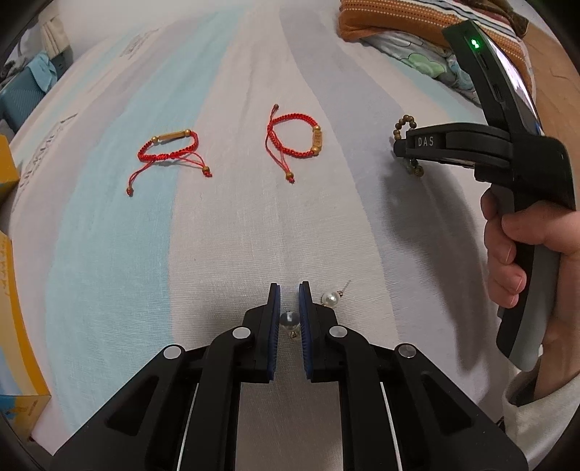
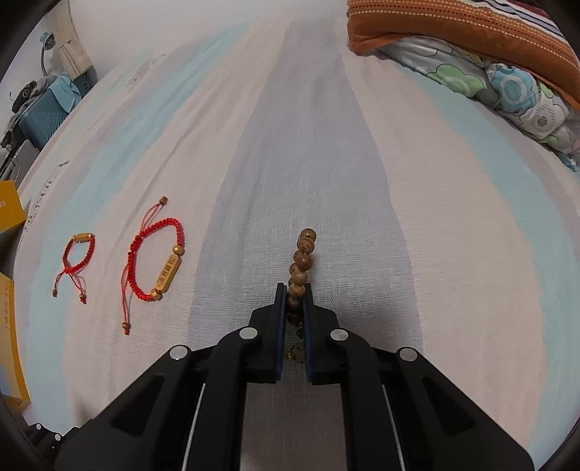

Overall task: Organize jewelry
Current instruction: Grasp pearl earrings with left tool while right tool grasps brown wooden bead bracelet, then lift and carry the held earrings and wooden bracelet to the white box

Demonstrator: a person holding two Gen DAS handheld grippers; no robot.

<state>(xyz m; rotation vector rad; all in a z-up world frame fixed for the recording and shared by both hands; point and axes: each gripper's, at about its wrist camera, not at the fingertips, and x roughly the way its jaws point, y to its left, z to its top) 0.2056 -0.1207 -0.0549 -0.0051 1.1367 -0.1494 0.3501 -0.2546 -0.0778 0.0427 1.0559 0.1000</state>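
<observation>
My left gripper (image 1: 290, 295) is shut on a pearl earring (image 1: 289, 319), held between its blue pads low over the striped sheet. A second pearl earring (image 1: 330, 298) lies just right of its right finger. Two red cord bracelets with gold beads lie farther off: one at the left (image 1: 168, 150), one in the middle (image 1: 295, 136); both show in the right wrist view (image 2: 78, 259) (image 2: 156, 264). My right gripper (image 2: 294, 290) is shut on a wooden bead bracelet (image 2: 302, 261), which stands up from its jaws; the left wrist view shows that gripper (image 1: 404, 145) at the right.
The striped bedsheet (image 1: 253, 224) covers the whole surface. An orange blanket (image 2: 453, 29) on a patterned quilt (image 2: 514, 94) lies at the far right. Yellow boxes (image 1: 14, 326) stand along the left edge. A blue case (image 2: 43, 119) stands beyond the bed, far left.
</observation>
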